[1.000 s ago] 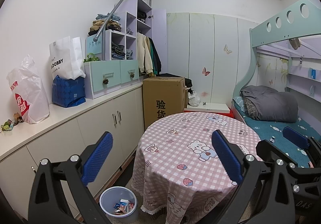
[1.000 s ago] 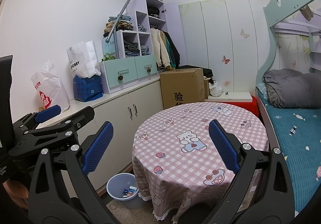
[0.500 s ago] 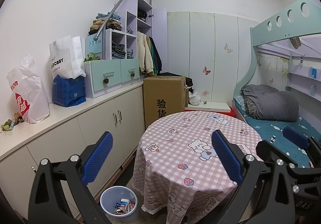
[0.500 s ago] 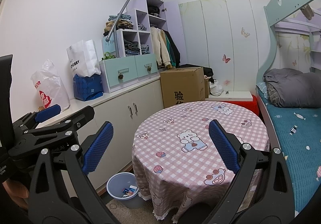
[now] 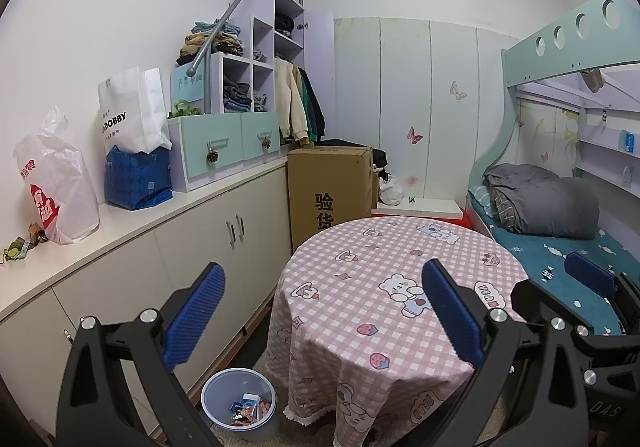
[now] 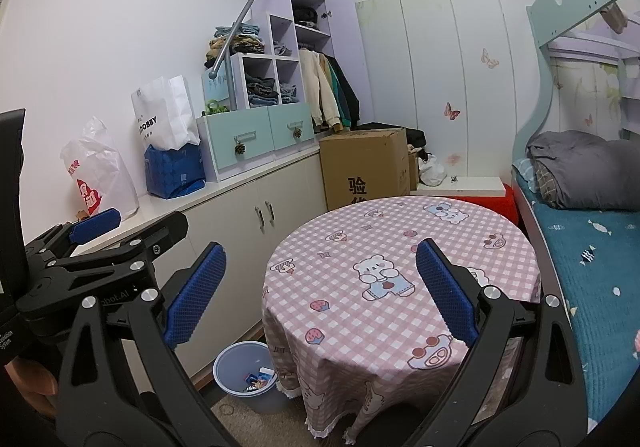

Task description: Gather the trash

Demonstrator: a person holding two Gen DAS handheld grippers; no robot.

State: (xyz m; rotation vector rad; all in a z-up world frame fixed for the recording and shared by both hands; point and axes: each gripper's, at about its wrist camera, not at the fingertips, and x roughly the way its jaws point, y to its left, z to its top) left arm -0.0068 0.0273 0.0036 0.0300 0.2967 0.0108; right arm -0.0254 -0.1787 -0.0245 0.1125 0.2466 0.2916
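- Bin [image 5: 239, 403] sits on the floor at 7 o'clock in my left view, just beside the round surface's [image 5: 384, 287] draped cloth, with wrappers [image 5: 247, 409] inside.
- My left gripper [image 5: 322, 311] has its fingers spread wide and holds nothing.
- My right gripper [image 6: 320, 289] is the same: wide and bare, above the near edge of the surface.
- No loose trash shows on the cloth, so I judge the collecting done or between pieces; next I would need to find another piece before reaching.
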